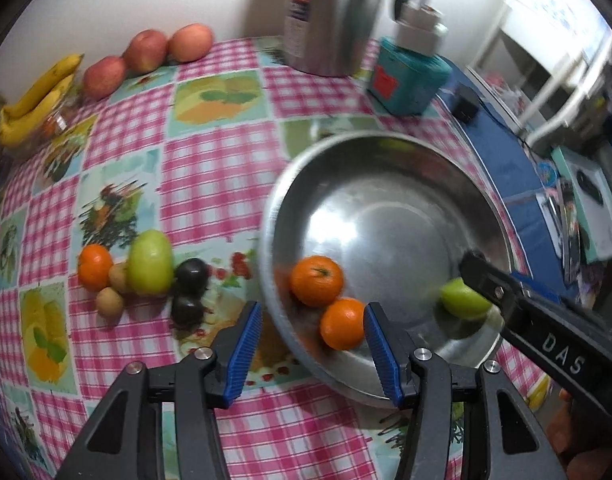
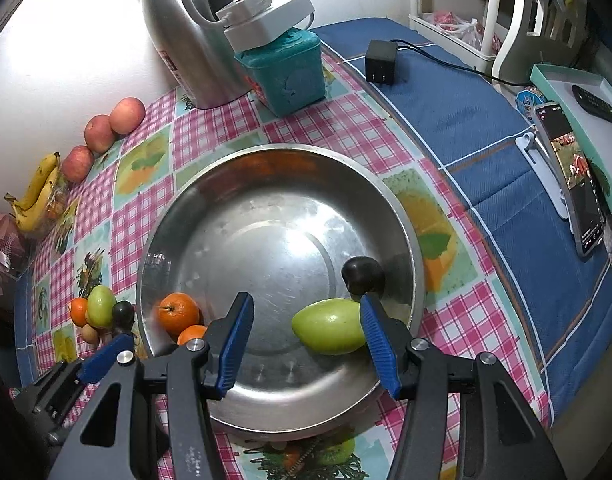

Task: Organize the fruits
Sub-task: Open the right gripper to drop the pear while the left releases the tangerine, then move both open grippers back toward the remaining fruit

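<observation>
Left wrist view: the left gripper point(image 1: 312, 350) points steeply down over the round steel bowl's point(image 1: 386, 184) near rim, blue fingers apart, empty; two oranges point(image 1: 316, 286) lie inside, blurred. Right wrist view: the right gripper point(image 2: 304, 344) hangs over the bowl, fingers parted, gripping nothing; its finger hides part of the green mango point(image 2: 330, 330).

My big shiny bowl point(image 2: 266, 184) holds two oranges point(image 1: 316, 280), a green fruit point(image 2: 330, 332) and a dark plum point(image 2: 362, 276). On my cloth beside it sit an orange point(image 1: 94, 266), a green fruit point(image 1: 150, 262), two plums point(image 1: 192, 274) and two small brown fruits point(image 1: 110, 302).
</observation>
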`<action>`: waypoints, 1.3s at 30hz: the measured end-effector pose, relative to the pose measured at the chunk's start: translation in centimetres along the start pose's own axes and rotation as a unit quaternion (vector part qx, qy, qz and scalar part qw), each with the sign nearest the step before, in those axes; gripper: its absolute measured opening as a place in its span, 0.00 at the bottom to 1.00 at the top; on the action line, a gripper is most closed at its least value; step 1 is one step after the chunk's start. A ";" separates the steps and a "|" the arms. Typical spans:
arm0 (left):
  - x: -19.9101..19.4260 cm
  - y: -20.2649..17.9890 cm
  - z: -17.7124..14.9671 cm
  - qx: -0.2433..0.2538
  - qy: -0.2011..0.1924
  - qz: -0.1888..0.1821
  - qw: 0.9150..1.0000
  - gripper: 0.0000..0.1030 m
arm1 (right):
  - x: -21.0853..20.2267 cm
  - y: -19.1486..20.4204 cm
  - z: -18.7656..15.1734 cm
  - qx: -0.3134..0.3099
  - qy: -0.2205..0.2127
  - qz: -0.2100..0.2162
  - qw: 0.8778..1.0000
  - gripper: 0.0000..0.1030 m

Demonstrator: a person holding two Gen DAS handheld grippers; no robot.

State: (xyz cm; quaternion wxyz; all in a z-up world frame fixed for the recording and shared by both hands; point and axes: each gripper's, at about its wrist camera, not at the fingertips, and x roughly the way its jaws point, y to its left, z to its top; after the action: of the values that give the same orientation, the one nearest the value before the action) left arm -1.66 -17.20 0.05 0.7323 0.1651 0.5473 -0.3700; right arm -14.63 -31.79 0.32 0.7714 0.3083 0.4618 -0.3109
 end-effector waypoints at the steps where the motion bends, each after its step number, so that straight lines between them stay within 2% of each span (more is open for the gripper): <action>1: -0.2 0.5 0.0 -0.008 -0.002 0.000 1.000 0.55 | 0.0 0.0 0.0 -0.001 0.001 0.000 1.000 0.55; 11: -2.5 8.0 0.6 -0.095 -0.031 0.036 0.994 0.55 | 0.0 1.9 -0.5 -0.029 0.003 -0.001 1.000 0.55; 15: -3.4 10.3 0.5 -0.117 -0.040 0.050 0.991 0.55 | -0.2 3.1 -0.8 -0.046 0.000 0.000 0.999 0.55; 21: -3.8 12.0 0.4 -0.135 -0.043 0.050 0.989 0.55 | -0.3 4.3 -1.1 -0.064 0.000 0.000 0.998 0.55; 23: -3.8 12.3 0.4 -0.136 -0.041 0.054 0.988 0.58 | -0.3 4.6 -1.2 -0.068 -0.001 -0.001 0.998 0.55; 26: -3.5 12.3 0.4 -0.132 -0.037 0.067 0.988 0.70 | -0.2 4.8 -1.3 -0.071 -0.001 -0.003 0.997 0.55; 28: -3.2 12.4 0.2 -0.130 -0.031 0.073 0.988 0.78 | 0.1 4.9 -1.4 -0.070 -0.001 -0.002 0.998 0.63; 29: -3.1 12.4 0.2 -0.130 -0.029 0.075 0.988 0.79 | 0.3 4.8 -1.5 -0.069 -0.003 -0.004 0.998 0.72; 30: -2.9 12.4 0.2 -0.130 -0.027 0.076 0.988 0.80 | 0.5 4.8 -1.5 -0.069 -0.002 -0.006 0.998 0.74; 36: -2.6 12.5 0.2 -0.127 -0.024 0.077 0.989 0.81 | 0.9 4.7 -1.6 -0.066 0.001 -0.009 0.998 0.74; 38: -2.6 12.6 0.2 -0.126 -0.025 0.080 0.988 0.86 | 0.9 4.8 -1.6 -0.066 0.001 -0.010 0.998 0.74; 39: -2.6 12.6 0.2 -0.126 -0.028 0.084 0.988 0.95 | 0.9 4.8 -1.6 -0.067 0.002 -0.011 0.998 0.74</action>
State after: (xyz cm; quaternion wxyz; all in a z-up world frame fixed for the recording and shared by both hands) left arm 7.21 -7.91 0.43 0.7907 0.1065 0.5533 -0.2394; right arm -11.44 -27.81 -0.22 0.7860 0.2515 0.4863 -0.2871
